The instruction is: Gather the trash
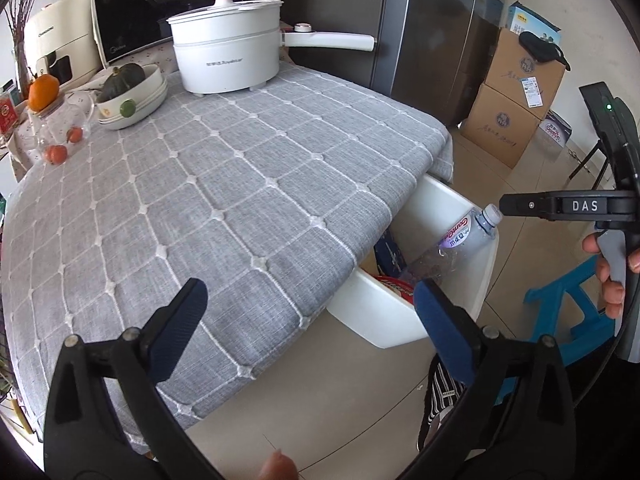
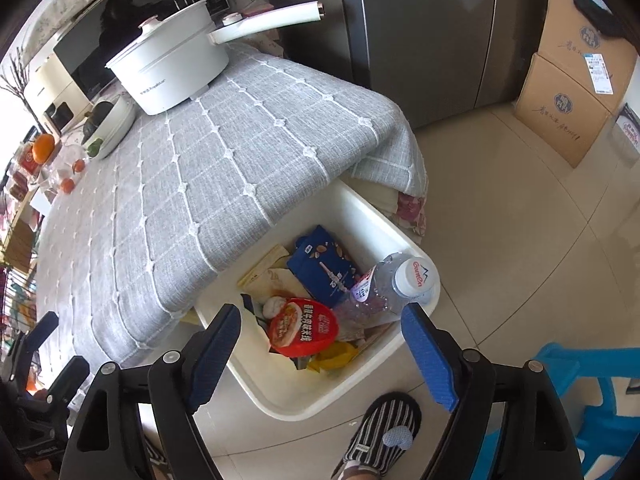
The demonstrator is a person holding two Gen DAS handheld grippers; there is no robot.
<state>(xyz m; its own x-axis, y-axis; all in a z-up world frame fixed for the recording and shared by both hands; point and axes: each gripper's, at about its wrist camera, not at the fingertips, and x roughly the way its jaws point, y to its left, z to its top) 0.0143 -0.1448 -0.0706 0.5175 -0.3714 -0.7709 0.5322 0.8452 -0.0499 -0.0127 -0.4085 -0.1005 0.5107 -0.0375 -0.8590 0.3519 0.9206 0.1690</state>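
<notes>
Both jaws are standing wide with nothing between them: the left hand-held gripper (image 1: 308,328) is hovering over the edge of the grey checked tabletop (image 1: 224,184), the right hand-held gripper (image 2: 320,344) above the white plastic bin (image 2: 352,380) on the floor. The clear crumpled plastic water bottle (image 2: 384,284) is leaning on the bin's rim, cap end poking over it, beside the red round food lid (image 2: 304,328) and blue snack packet (image 2: 320,268). Any nudge is risking tipping the bottle out onto the tiles.
</notes>
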